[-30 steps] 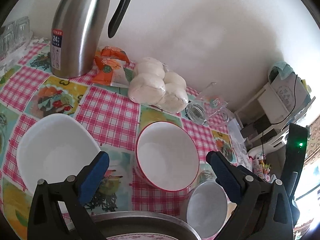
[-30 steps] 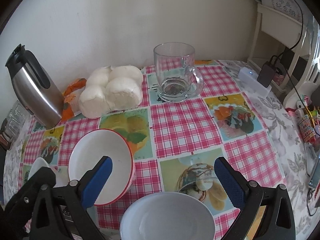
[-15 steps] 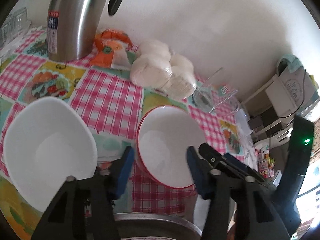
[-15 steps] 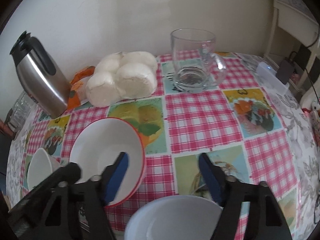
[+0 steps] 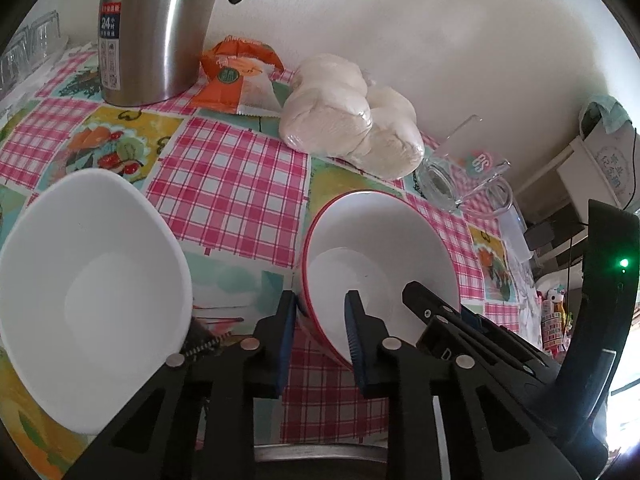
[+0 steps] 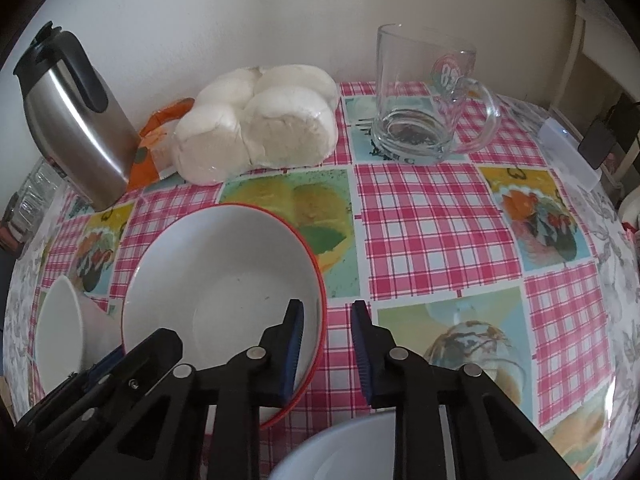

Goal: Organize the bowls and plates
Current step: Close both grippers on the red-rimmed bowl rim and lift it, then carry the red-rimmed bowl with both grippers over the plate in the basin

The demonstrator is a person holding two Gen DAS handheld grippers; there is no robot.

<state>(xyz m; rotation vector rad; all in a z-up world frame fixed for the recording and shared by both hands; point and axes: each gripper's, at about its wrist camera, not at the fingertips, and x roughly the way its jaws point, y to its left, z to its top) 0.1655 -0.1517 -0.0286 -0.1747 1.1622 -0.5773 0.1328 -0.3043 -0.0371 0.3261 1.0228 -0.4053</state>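
A red-rimmed white bowl (image 5: 384, 252) stands on the checked tablecloth; it also shows in the right wrist view (image 6: 224, 276). My left gripper (image 5: 320, 320) straddles its near left rim, one finger outside and one inside, nearly closed on it. My right gripper (image 6: 326, 330) straddles its right rim the same way. A plain white bowl (image 5: 84, 296) sits to the left, also seen in the right wrist view (image 6: 56, 336). Another white bowl (image 6: 340, 448) lies under the right gripper.
A steel thermos jug (image 5: 152, 32), an orange packet (image 5: 236, 76), a bag of white buns (image 6: 256, 120) and a glass mug (image 6: 420, 96) stand along the wall. A metal rim (image 5: 320, 450) shows under the left gripper. Shelves and cables are at the right.
Both grippers have moved in on the red-rimmed bowl and narrowed from wide open to almost closed, one over each side of its rim.
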